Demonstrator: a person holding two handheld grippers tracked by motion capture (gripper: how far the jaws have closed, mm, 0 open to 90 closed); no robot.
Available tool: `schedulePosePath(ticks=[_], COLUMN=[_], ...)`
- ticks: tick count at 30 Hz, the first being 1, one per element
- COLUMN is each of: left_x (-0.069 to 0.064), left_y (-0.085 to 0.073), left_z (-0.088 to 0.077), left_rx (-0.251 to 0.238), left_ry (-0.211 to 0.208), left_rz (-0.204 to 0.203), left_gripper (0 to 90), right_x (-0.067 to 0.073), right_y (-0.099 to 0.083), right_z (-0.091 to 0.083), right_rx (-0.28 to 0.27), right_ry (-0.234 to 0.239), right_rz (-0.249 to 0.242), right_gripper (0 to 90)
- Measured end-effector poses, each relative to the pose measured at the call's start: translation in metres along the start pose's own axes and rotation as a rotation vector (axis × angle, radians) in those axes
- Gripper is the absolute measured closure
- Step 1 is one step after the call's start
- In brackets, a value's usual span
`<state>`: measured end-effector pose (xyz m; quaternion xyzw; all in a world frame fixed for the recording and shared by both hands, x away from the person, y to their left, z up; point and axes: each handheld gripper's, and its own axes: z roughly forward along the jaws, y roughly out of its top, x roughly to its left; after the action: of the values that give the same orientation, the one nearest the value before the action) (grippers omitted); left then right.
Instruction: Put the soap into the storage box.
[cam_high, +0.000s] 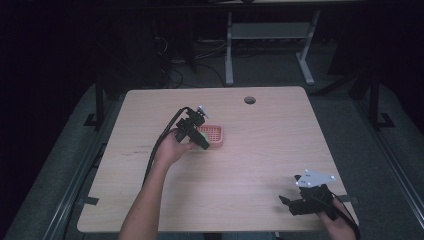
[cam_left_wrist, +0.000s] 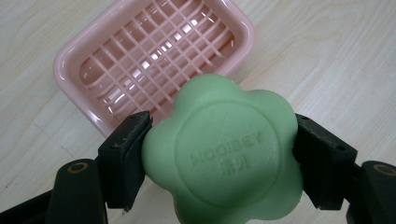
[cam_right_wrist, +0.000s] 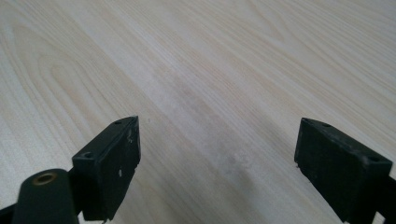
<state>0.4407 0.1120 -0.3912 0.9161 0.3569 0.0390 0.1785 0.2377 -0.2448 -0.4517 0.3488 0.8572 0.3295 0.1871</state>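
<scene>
The left gripper (cam_left_wrist: 219, 154) clamps a pale green, flower-shaped bar of soap (cam_left_wrist: 223, 154) between its two black jaws, one pad pressed on each side of the bar. Raised letters stamped in the round centre of the soap read "HOOIBEY", with two smaller characters under them that are too faint to read. Just beyond the soap, toward 11 o'clock in the left gripper view, lies a pink plastic soap dish with a grid floor (cam_left_wrist: 93, 51); the soap's far lobe overlaps the dish's near rim in that view, though whether they touch cannot be told.

In the high view the left gripper (cam_high: 205, 142) sits near the table's middle, its jaws pointing toward 4 o'clock at the near-left edge of the pink dish (cam_high: 218, 131), held by the left hand (cam_high: 176, 145) with the forearm coming up from 6 o'clock.

The right gripper (cam_right_wrist: 217, 163) stands wide open over the bare light wooden table (cam_right_wrist: 201, 56). In the high view it (cam_high: 284, 201) rests at the table's 5 o'clock corner, jaws pointing toward 9 o'clock.
</scene>
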Motion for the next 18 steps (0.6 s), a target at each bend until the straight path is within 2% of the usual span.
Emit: schedulePosePath(ticks=[7, 11, 18], left_x=[0.006, 0.009, 0.013], left_y=[0.010, 0.017, 0.027], left_z=[0.000, 0.000, 0.005], left_rx=[0.011, 0.019, 0.041], left_ry=[0.004, 0.013, 0.012], left_rz=[-0.007, 0.006, -0.004], left_gripper=[26.8, 26.8, 26.8], right_x=[-0.001, 0.001, 0.000], right_y=[0.000, 0.000, 0.000], right_z=[0.000, 0.000, 0.000], right_rx=[0.000, -0.002, -0.001], right_ry=[-0.002, 0.002, 0.002], right_rz=[0.000, 0.005, 0.001], right_gripper=[13.8, 13.8, 13.8])
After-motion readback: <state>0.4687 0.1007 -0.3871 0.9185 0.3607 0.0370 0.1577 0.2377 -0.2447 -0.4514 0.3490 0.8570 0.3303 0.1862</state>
